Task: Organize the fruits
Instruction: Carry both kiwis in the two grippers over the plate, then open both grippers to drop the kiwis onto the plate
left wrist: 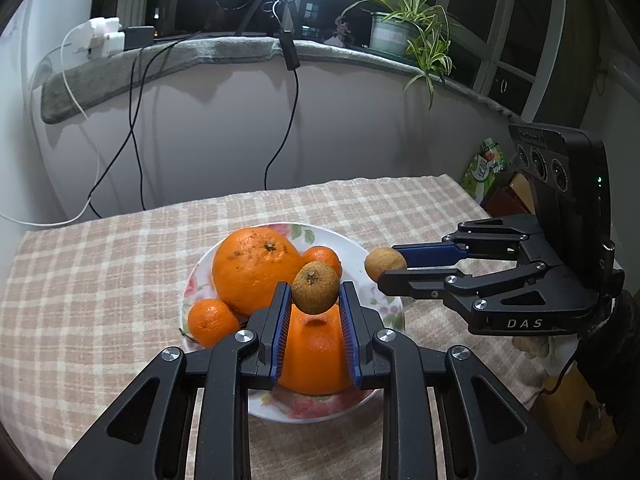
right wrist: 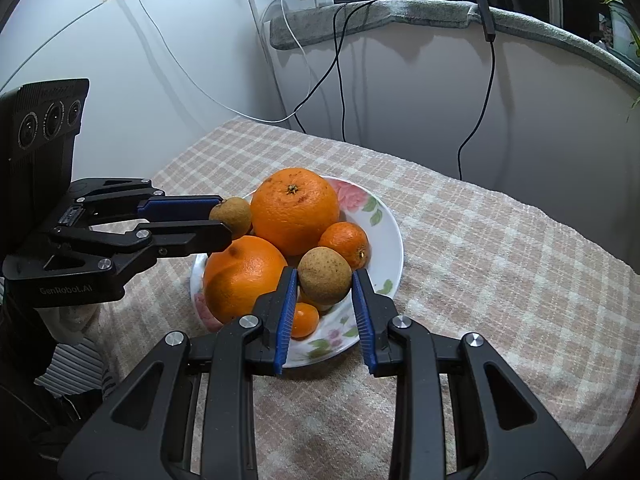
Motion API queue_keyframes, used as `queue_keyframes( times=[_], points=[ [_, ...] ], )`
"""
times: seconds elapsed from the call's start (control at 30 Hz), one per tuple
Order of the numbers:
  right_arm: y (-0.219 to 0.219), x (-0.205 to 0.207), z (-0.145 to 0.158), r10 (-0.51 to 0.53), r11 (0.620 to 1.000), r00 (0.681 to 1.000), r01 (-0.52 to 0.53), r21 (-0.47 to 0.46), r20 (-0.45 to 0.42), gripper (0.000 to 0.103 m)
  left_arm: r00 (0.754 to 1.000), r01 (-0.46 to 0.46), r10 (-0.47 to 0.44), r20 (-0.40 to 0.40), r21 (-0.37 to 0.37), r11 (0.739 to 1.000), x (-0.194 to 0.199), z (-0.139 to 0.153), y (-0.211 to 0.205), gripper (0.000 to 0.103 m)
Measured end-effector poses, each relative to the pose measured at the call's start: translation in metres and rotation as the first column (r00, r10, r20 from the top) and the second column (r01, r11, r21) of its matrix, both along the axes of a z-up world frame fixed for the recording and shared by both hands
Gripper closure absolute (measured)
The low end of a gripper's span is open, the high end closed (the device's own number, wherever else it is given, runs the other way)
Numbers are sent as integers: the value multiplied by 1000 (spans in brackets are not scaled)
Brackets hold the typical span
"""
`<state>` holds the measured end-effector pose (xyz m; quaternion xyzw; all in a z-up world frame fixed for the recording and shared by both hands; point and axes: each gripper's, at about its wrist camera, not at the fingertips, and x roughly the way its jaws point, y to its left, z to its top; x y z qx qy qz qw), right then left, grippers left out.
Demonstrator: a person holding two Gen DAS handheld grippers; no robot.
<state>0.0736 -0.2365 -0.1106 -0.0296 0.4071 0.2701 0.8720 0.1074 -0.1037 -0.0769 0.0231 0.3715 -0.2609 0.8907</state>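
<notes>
The left gripper (left wrist: 316,300) fills the foreground of its own view, its blue pads clamped on a small brown fruit (left wrist: 315,287) with a dried stem end, held in the air above the plate (left wrist: 360,256). Under it lies a large orange (left wrist: 314,354); a second, speckled large orange (left wrist: 254,268) sits behind. Two small mandarins rest in the plate too, one at the near left edge (left wrist: 212,322), one behind the held fruit (left wrist: 323,259).

The right gripper (right wrist: 325,280) likewise grips a second small brown fruit (right wrist: 325,278) between its blue pads, over the plate's right side, near a mandarin (right wrist: 346,240). In the left wrist view this gripper reaches in from the right, its fruit just off the plate's rim.

The white flowered plate stands on a table covered with a beige checked cloth (left wrist: 100,264). Behind, a spider plant (left wrist: 416,28) in a pot sits on the grey-padded window ledge, and cables (left wrist: 136,128) hang down the wall.
</notes>
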Motion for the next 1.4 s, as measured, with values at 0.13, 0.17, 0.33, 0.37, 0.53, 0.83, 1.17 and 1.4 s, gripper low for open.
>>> queue_keyframes(
  times=[0.13, 0.17, 0.33, 0.37, 0.53, 0.83, 1.17, 1.4],
  points=[
    [2, 0, -1, 2, 1000, 1000, -2, 0, 0, 74, 1000, -1, 1, -2, 5, 1000, 1, -1, 0, 80],
    [2, 0, -1, 1, 1000, 1000, -1, 0, 1, 74, 1000, -2, 2, -2, 6, 1000, 1, -1, 0, 80],
    [1, 0, 0, -4, 1000, 1000, 4, 4, 6, 74, 1000, -1, 1, -4, 12, 1000, 2, -1, -1, 80],
    [1, 0, 0, -4, 1000, 1000, 4, 0, 8, 74, 1000, -2, 2, -6, 12, 1000, 2, -2, -1, 80],
    [1, 0, 0, -3, 1000, 1000, 3, -3, 7, 73, 1000, -9, 9, -6, 13, 1000, 2, -3, 0, 80],
    [-1, -2, 3, -9, 1000, 1000, 9, -3, 21, 56, 1000, -19, 19, 7, 27, 999, 0, -1, 1, 58],
    [-3, -7, 7, -33, 999, 999, 34, -23, 42, 34, 998, -61, 60, 29, 41, 997, -3, 0, 5, 31],
    [-6, -7, 8, -57, 998, 998, 57, -18, 42, 29, 994, -108, 106, 41, 54, 993, -4, 1, 10, 27]
  ],
)
